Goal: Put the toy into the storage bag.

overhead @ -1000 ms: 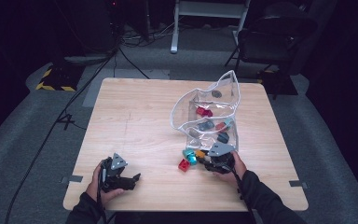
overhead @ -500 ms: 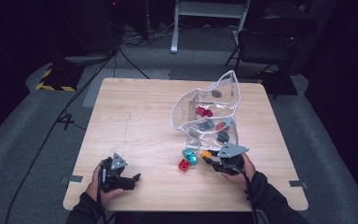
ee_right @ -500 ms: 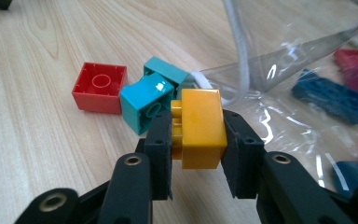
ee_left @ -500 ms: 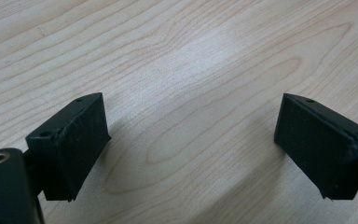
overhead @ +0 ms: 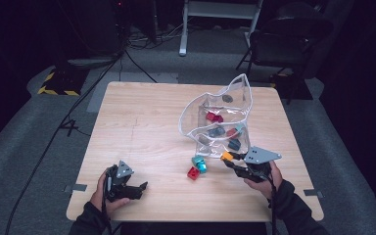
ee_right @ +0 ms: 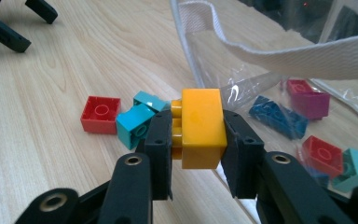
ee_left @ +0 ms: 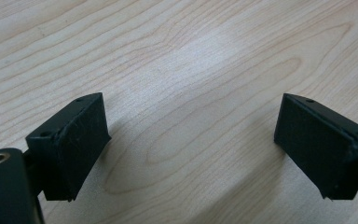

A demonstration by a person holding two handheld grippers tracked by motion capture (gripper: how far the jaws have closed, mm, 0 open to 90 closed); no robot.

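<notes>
Two grippers are in my hands at the near edge of the wooden table [overhead: 142, 127]; all positions below are given relative to the clear bag [overhead: 220, 122] that lies on the table's right half.

Left gripper [overhead: 136, 188]: well to the left of the bag and nearer to me, close to the table's front edge. Its jaws stand apart with nothing between them; the left gripper view shows bare wood grain in the gap.

Red brick [overhead: 193, 173] and teal brick [overhead: 199, 164]: on the table just in front of the bag's mouth, touching or nearly touching each other. In the right gripper view a second teal brick [ee_right: 150, 100] sits close behind the first.

Right gripper [overhead: 231, 161]: just in front of the bag's near right corner. Its jaws are clamped on the orange brick [ee_right: 200, 127], one pad on each side, with the studs facing the left pad. The brick is lifted clear of the table, just outside the bag's white-trimmed rim.

Inside the bag: blue, magenta, red and teal bricks lie loose on its lower wall.
</notes>
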